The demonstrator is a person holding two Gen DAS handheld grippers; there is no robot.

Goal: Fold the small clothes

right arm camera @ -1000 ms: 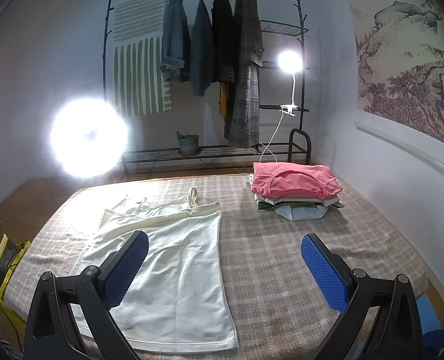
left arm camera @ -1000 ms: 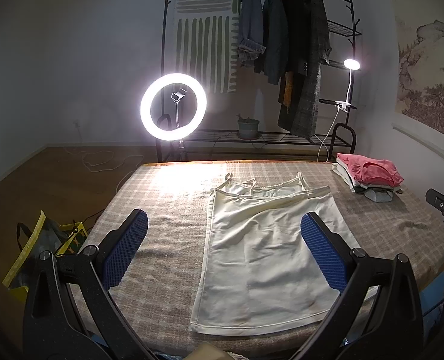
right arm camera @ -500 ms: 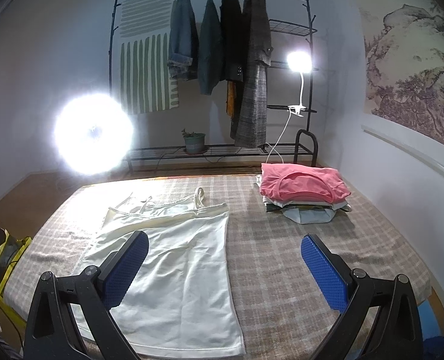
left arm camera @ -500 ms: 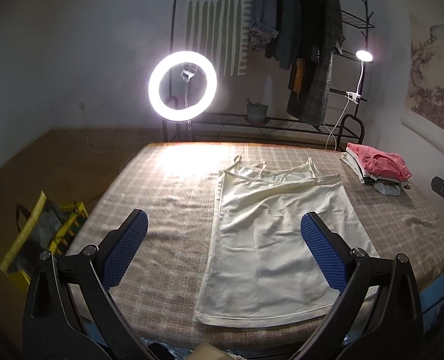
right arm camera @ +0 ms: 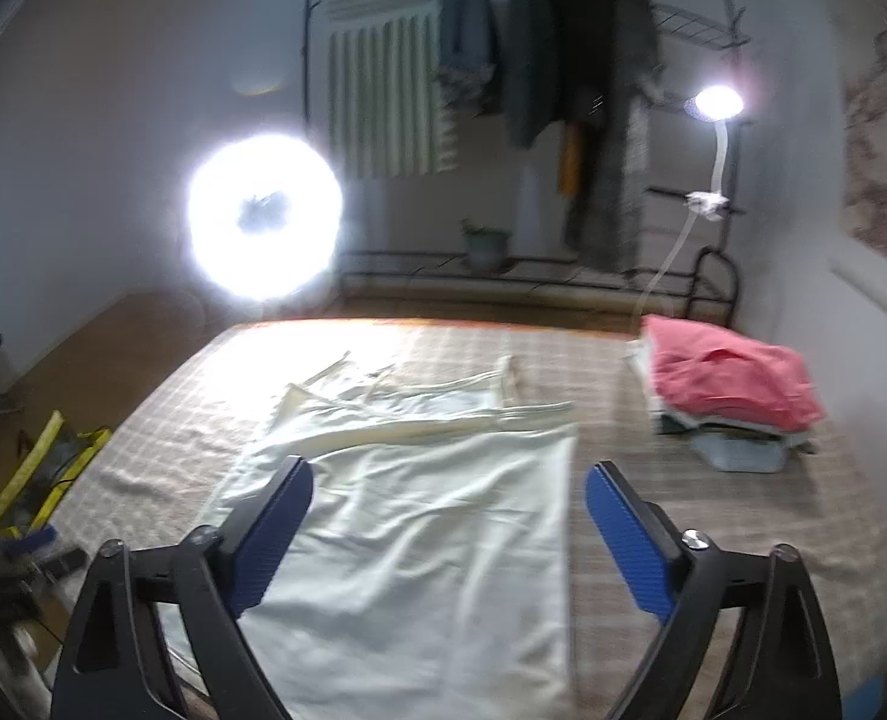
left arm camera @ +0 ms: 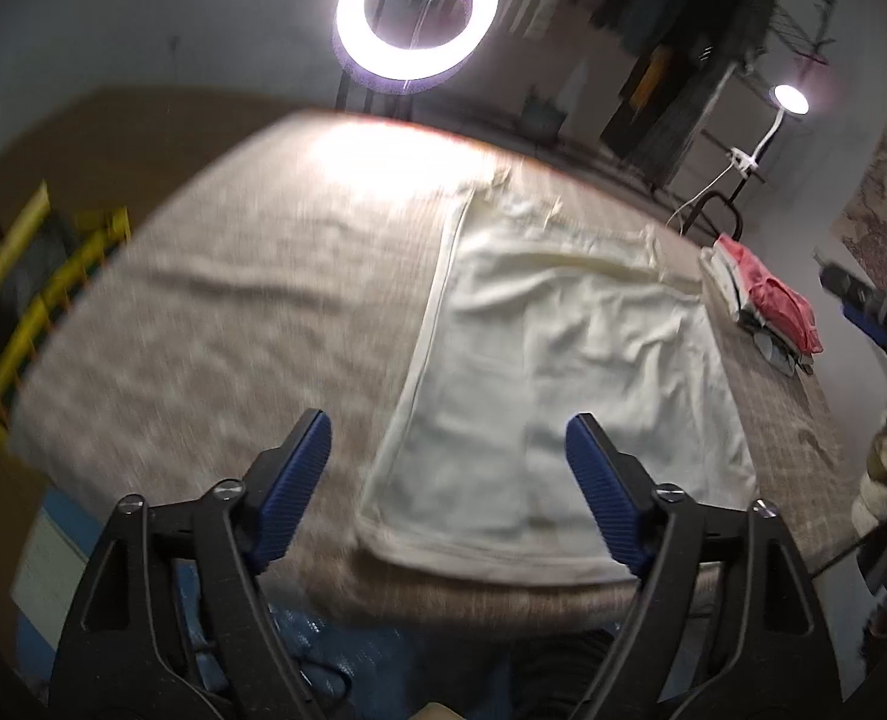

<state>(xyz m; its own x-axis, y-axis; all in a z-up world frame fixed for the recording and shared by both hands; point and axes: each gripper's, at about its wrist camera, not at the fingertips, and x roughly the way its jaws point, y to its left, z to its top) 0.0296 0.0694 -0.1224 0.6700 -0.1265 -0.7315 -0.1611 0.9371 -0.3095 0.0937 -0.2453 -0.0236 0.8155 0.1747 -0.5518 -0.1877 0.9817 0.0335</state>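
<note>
Cream camisole (left arm camera: 569, 360) flat on checked bedspread (left arm camera: 233, 312), ring light (left arm camera: 416, 9) behind

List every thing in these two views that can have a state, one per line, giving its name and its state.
Cream camisole: spread flat, unfolded, slightly wrinkled.
Clothes pile: folded, stacked, pink on top.
Ring light: on.
Clip lamp: on.
Hanging clothes: hung on the rack.
Left gripper: closing, nothing between its fingers.
Right gripper: closing, nothing gripped.

The left hand-held gripper (left arm camera: 446, 483) is seen angled downward, jaws closing with nothing gripped. The right hand-held gripper (right arm camera: 449, 525) is likewise closing, nothing pressed between the pads.
</note>
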